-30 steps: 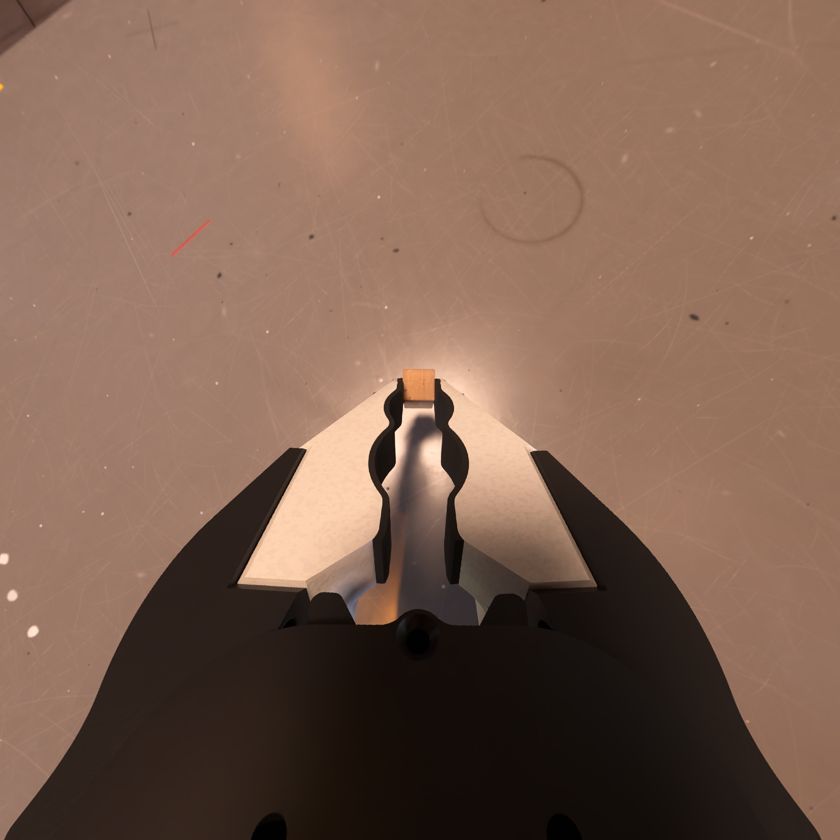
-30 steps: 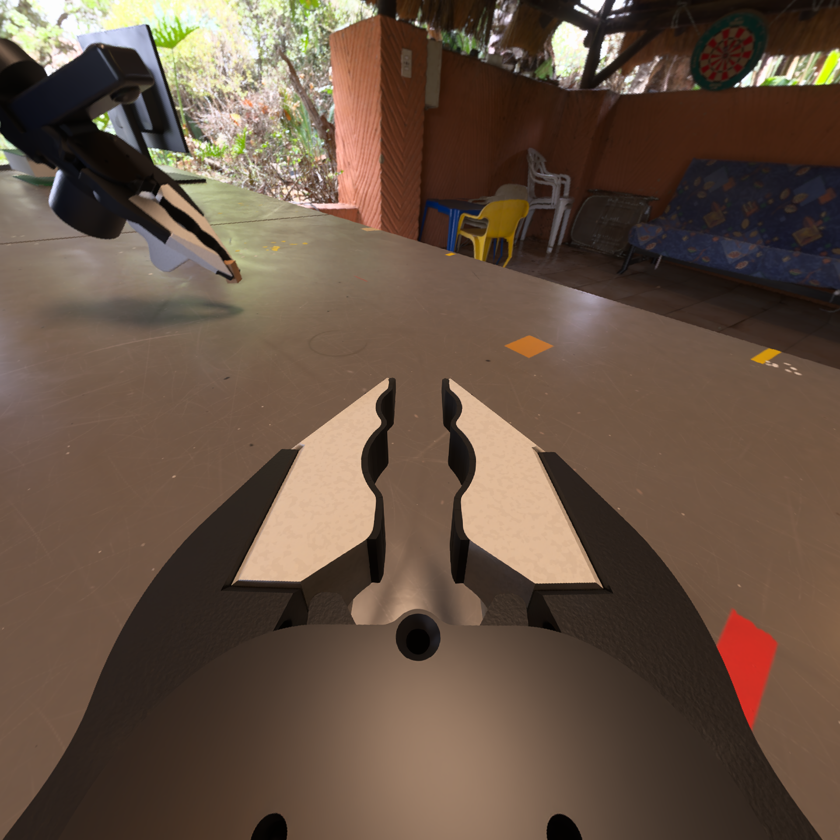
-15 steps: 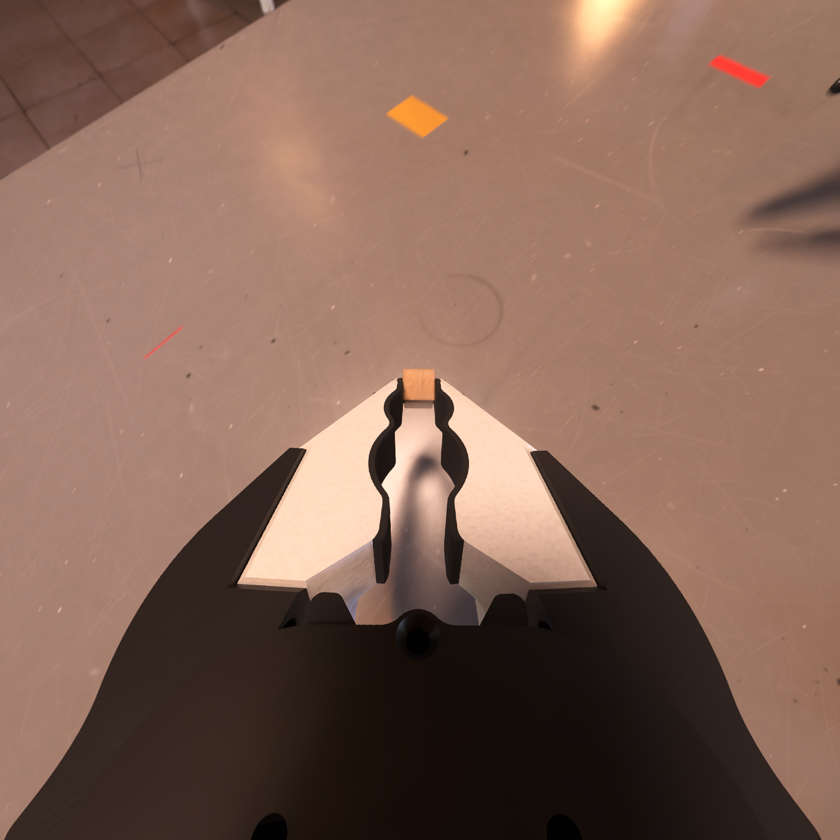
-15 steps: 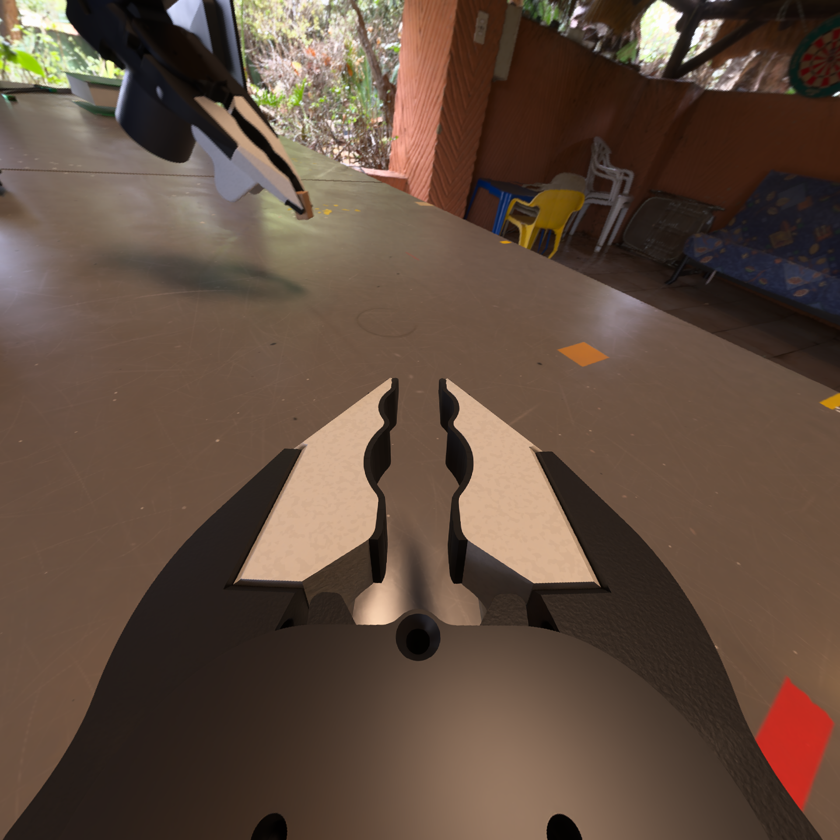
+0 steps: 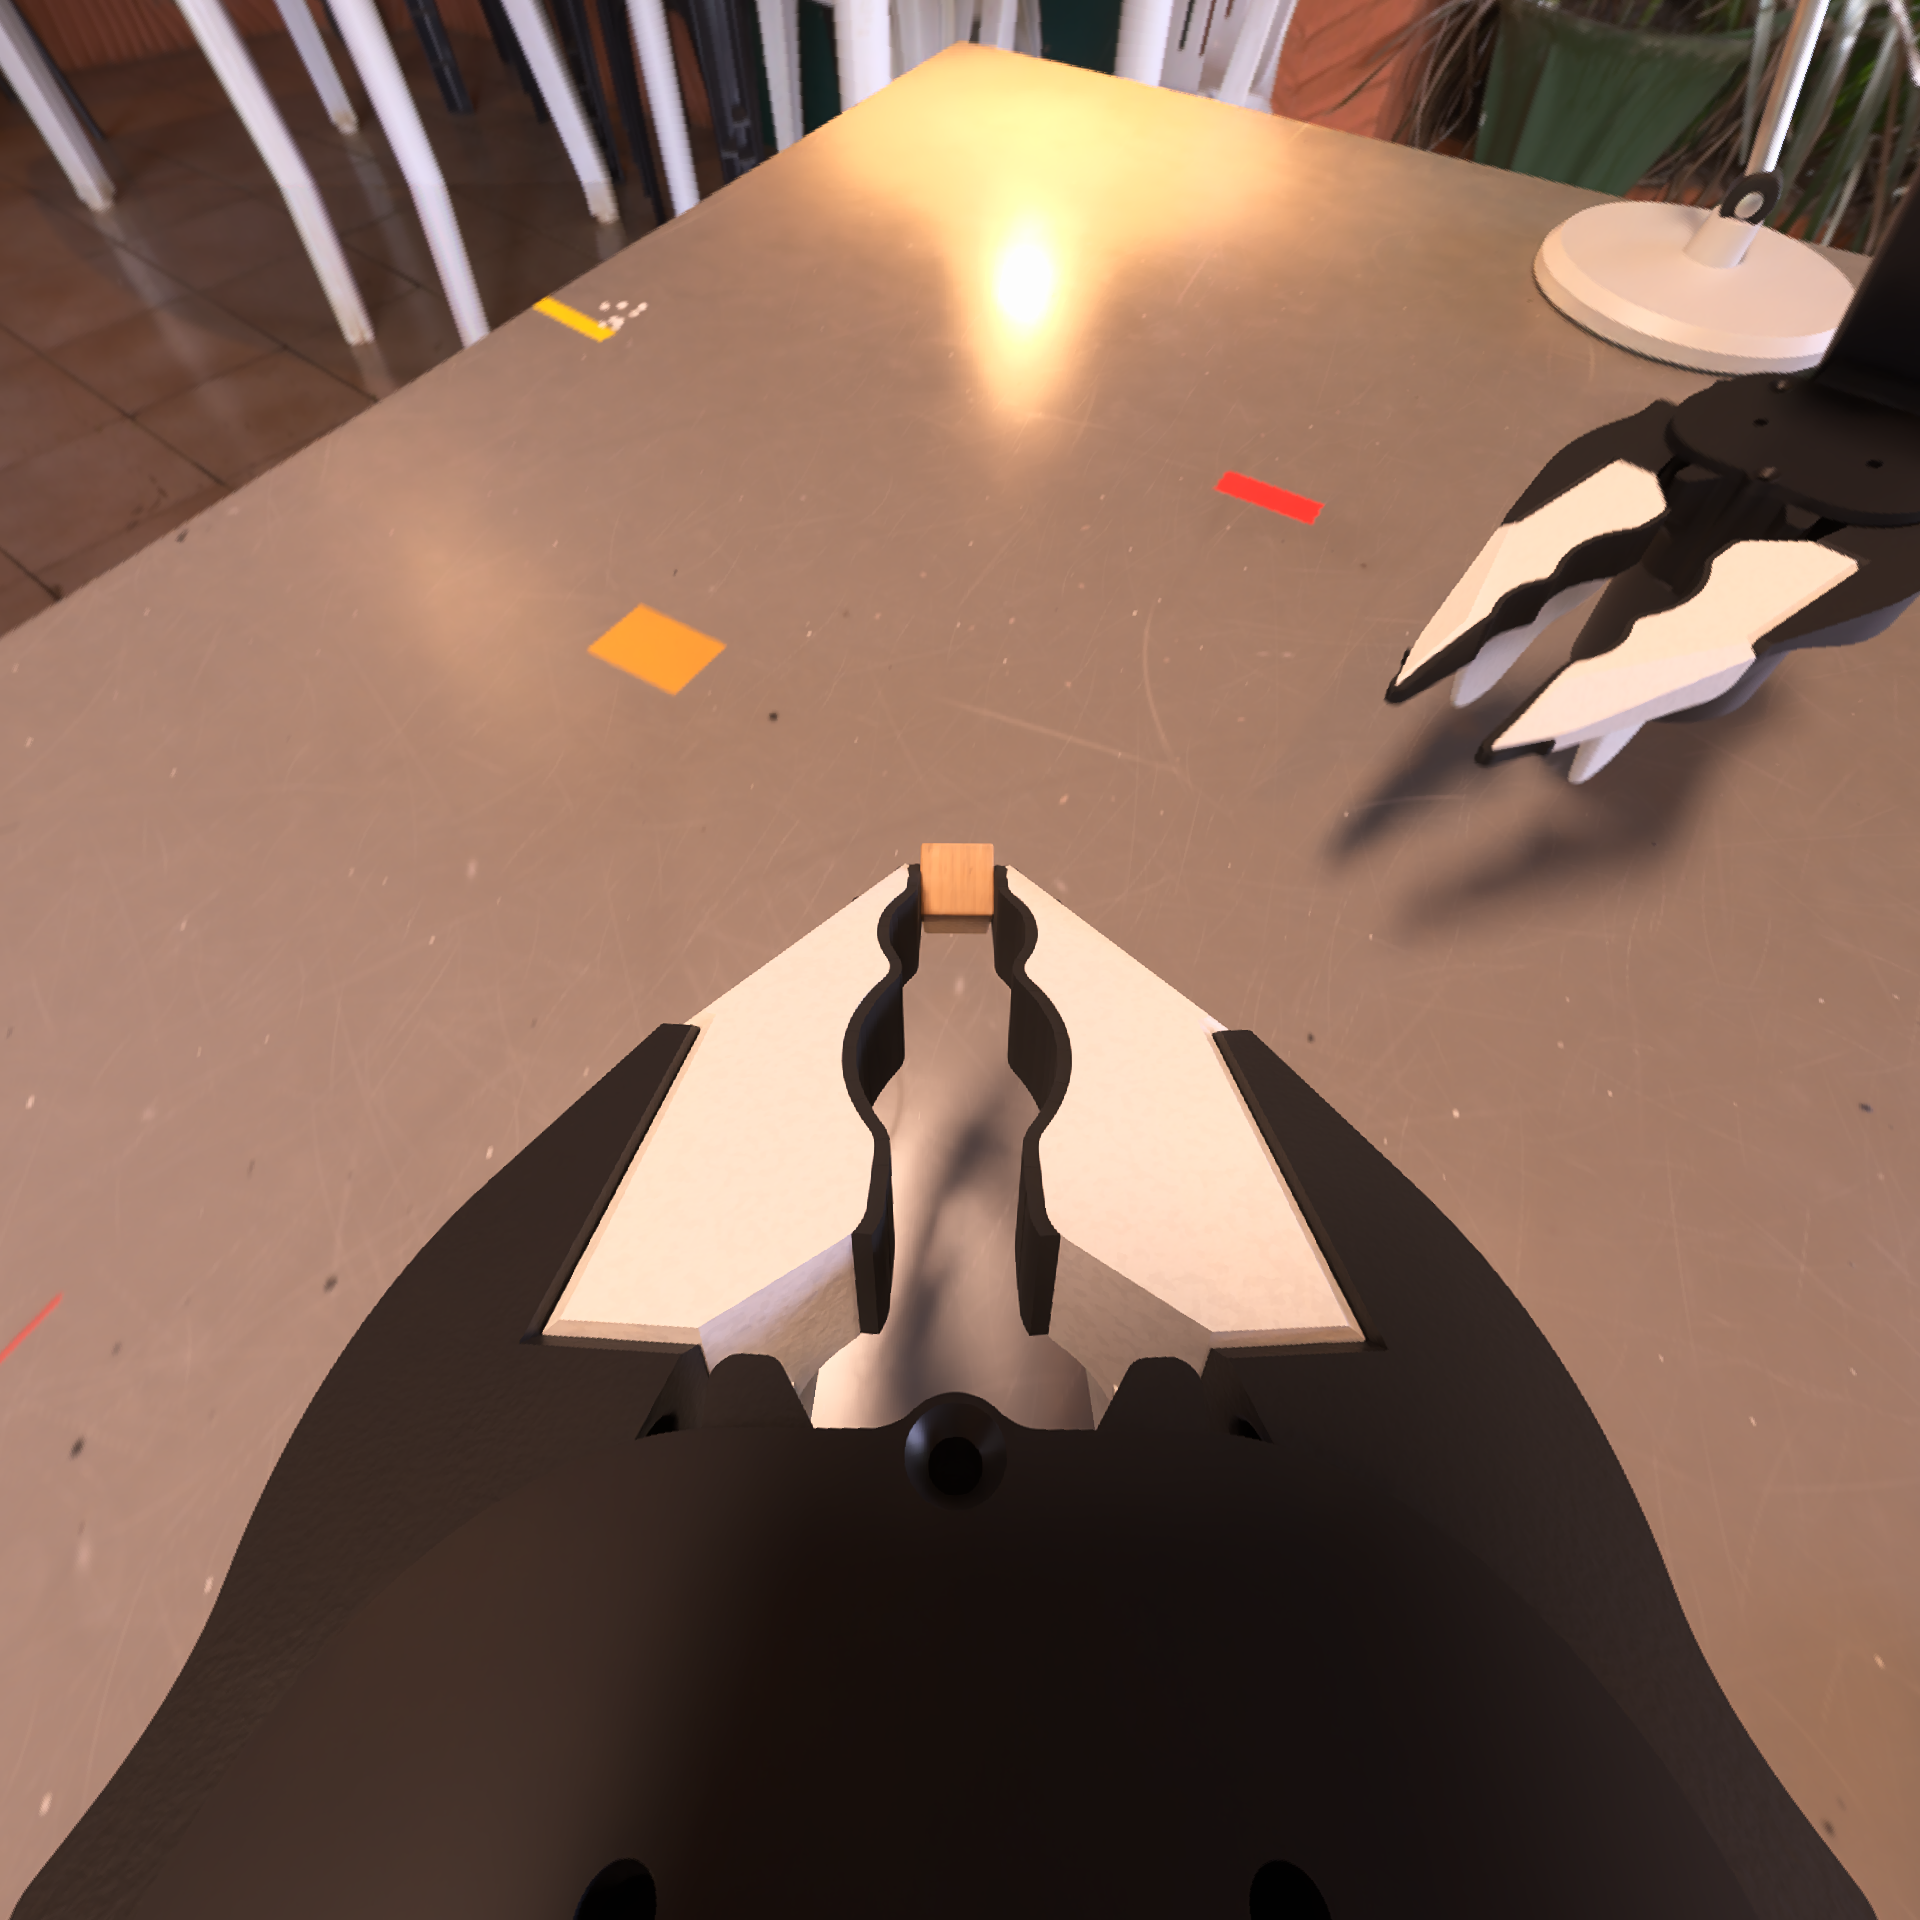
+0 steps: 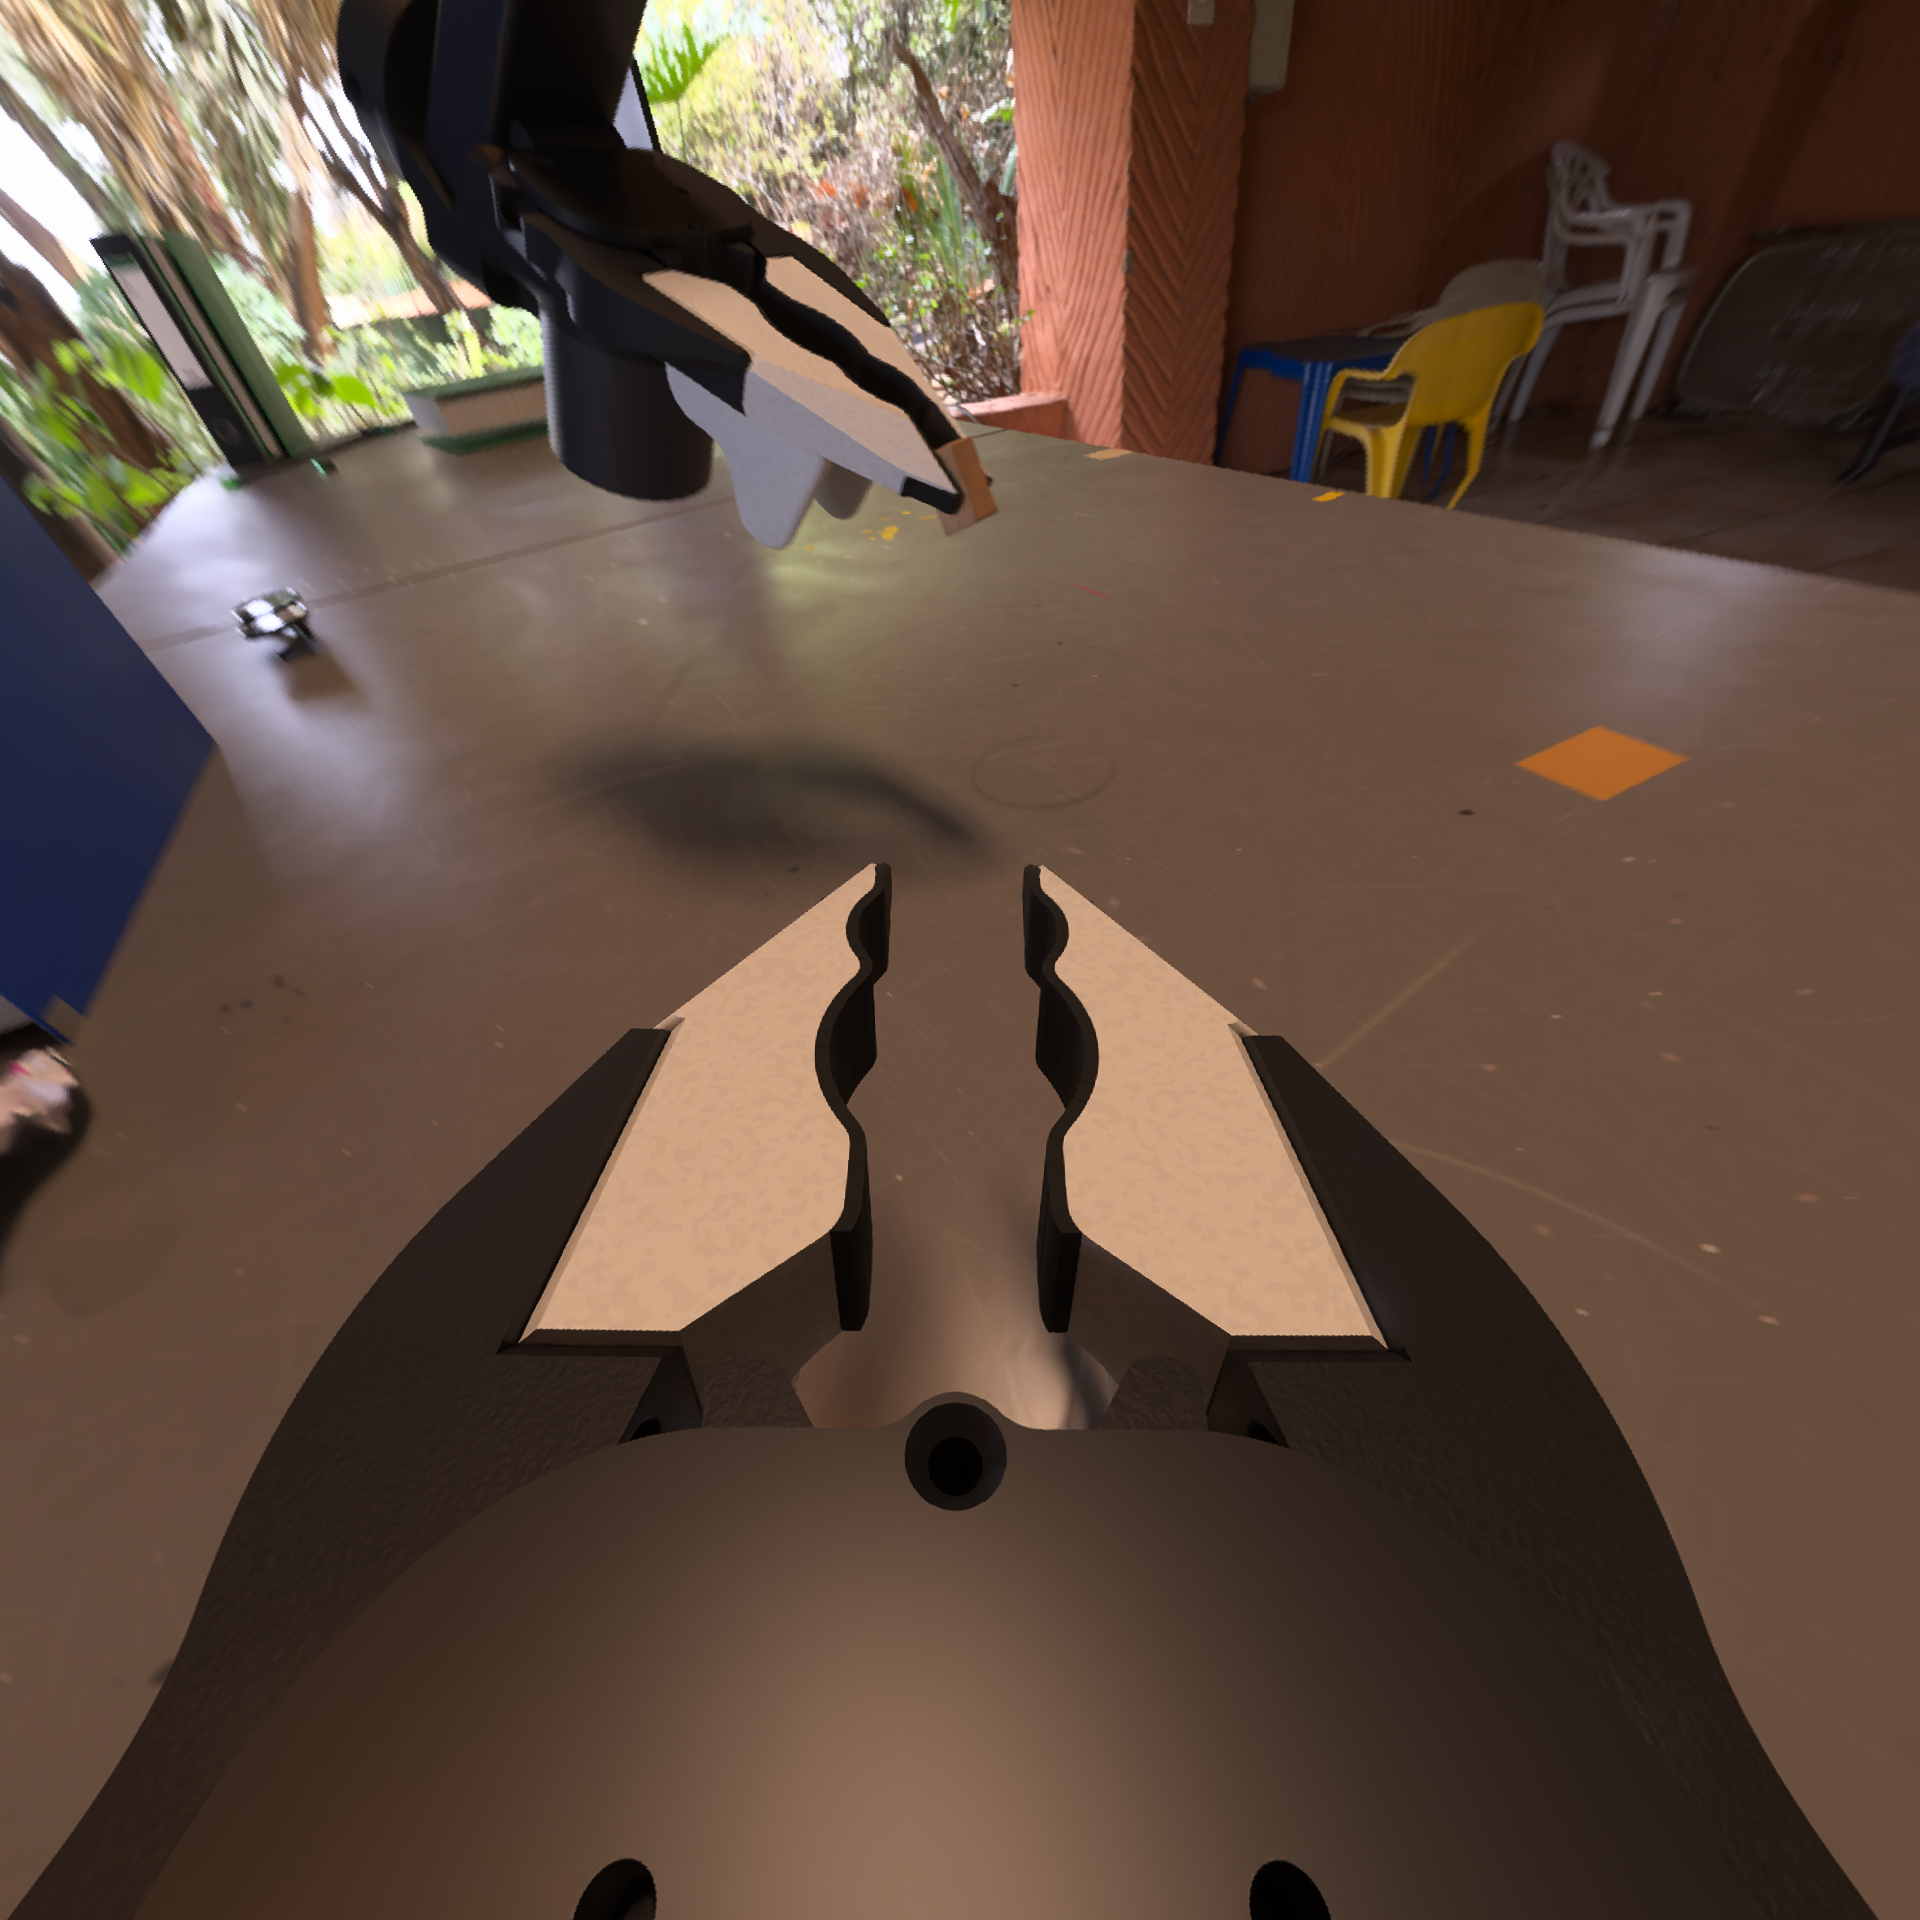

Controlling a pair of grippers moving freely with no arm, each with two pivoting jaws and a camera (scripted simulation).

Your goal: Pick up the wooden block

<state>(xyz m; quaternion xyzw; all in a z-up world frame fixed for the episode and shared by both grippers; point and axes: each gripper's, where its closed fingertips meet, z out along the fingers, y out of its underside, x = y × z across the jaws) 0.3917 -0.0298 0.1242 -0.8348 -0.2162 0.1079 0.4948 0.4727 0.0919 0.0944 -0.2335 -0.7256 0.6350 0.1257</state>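
A small wooden block (image 5: 957, 881) is pinched between the tips of my left gripper (image 5: 957, 883), which holds it well above the brown table (image 5: 416, 831). In the right wrist view the left gripper (image 6: 940, 483) hangs high at the upper left with the block (image 6: 971, 486) at its tips and its shadow on the table below. My right gripper (image 6: 956, 883) is open and empty, low over the table. It also shows at the right of the left wrist view (image 5: 1444, 717).
An orange square (image 5: 657, 648), a red strip (image 5: 1270, 497) and a yellow strip (image 5: 574, 318) mark the tabletop. A white lamp base (image 5: 1694, 286) stands far right. A blue box (image 6: 83, 790) and a small metal clip (image 6: 272, 615) are at the left. The table edge runs along the left, with chairs beyond.
My left gripper has risen and tilted up with the block held in it, so more of the table and the right gripper come into view. The right gripper has opened slightly wider.
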